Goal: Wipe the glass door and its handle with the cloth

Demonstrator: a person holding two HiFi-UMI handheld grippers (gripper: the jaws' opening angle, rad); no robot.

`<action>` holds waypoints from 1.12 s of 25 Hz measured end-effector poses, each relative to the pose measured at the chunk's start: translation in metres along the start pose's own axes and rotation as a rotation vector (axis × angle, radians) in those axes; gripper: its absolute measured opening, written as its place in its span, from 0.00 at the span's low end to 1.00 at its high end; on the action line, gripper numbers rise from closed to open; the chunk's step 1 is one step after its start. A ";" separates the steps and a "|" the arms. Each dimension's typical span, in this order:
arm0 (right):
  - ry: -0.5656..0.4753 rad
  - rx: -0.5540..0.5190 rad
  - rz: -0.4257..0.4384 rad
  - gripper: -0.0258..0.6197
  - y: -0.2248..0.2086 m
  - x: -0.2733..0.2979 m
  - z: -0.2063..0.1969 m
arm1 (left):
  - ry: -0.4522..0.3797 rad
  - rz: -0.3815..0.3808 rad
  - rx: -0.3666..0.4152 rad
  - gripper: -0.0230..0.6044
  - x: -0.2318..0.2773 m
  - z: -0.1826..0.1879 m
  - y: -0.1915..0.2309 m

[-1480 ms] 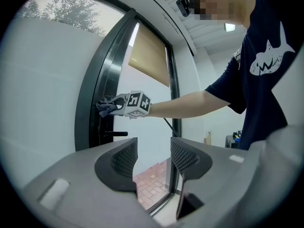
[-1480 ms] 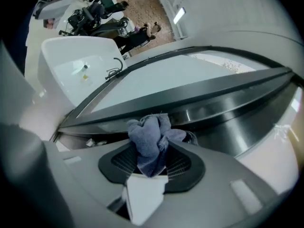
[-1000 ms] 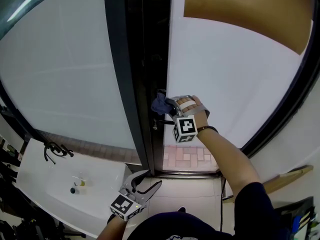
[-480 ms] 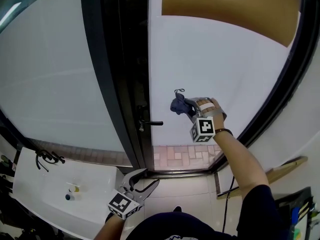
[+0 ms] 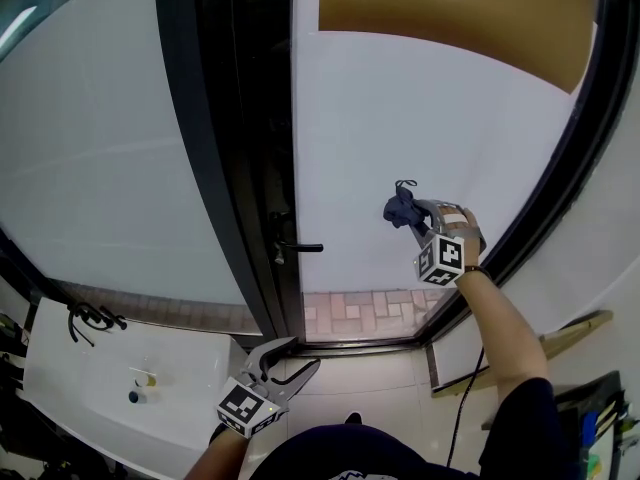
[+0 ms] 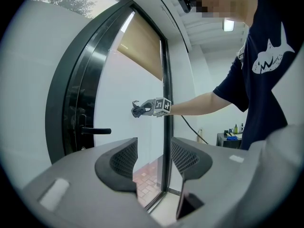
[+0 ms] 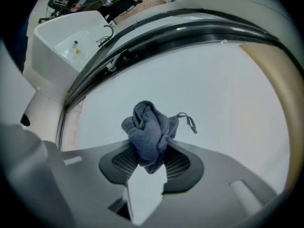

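So, two grippers here. The right gripper (image 7: 149, 158) has its jaws clamped onto one dark blue-grey cloth (image 7: 149, 134), bunched into a wad that sticks out past the fingertips, with a little loop tag hanging off one side. In the head view that cloth (image 5: 403, 209) is up at the frosted glass door (image 5: 430, 118), right of the middle of the pane and well away from the handle. I can't tell whether it's actually touching the glass.

There's one black lever handle (image 5: 298, 247), sitting on the dark frame at the pane's left edge and pointing right across the glass.

The left gripper (image 6: 154, 158) is held low, with its jaws spread wide and nothing between them, only the door's bottom corner behind. In the head view, the left gripper (image 5: 288, 362) is down near the person's body.

Each gripper has one marker cube (image 5: 441, 258) with black-and-white square patterns, no letters.

A white sink (image 5: 190, 388) sits lower left with two small things in it, too tiny to identify. The person's navy T-shirt (image 6: 266, 70) has a white shark graphic with lettering I can't read.
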State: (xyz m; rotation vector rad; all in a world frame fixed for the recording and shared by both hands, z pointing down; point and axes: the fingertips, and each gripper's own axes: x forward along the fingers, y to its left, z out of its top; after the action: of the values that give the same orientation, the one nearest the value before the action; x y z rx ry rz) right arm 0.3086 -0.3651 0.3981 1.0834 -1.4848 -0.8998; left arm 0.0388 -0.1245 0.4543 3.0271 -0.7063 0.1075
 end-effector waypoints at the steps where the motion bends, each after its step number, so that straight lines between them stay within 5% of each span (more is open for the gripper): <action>1: -0.011 0.028 -0.006 0.25 -0.002 -0.004 0.004 | 0.002 0.004 -0.002 0.37 -0.002 -0.002 0.001; 4: -0.103 0.063 -0.017 0.25 -0.007 -0.014 0.044 | 0.008 0.023 -0.008 0.37 -0.011 -0.003 0.005; 9: -0.277 -0.027 0.013 0.25 0.004 -0.004 0.152 | 0.009 0.044 -0.008 0.38 -0.021 -0.007 0.009; 15: -0.311 -0.141 0.071 0.25 0.038 0.042 0.225 | 0.012 0.090 -0.016 0.38 -0.035 -0.001 0.009; 21: -0.292 -0.199 0.090 0.25 0.050 0.058 0.224 | 0.026 0.132 -0.039 0.38 -0.047 -0.010 0.014; 28: -0.202 -0.249 0.102 0.25 0.056 0.050 0.162 | 0.017 0.092 -0.025 0.38 -0.036 -0.008 0.008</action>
State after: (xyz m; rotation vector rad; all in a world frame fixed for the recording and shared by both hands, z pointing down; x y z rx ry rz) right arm 0.1367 -0.3962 0.4377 0.7456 -1.5298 -1.1140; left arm 0.0031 -0.1154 0.4601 2.9664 -0.8395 0.1251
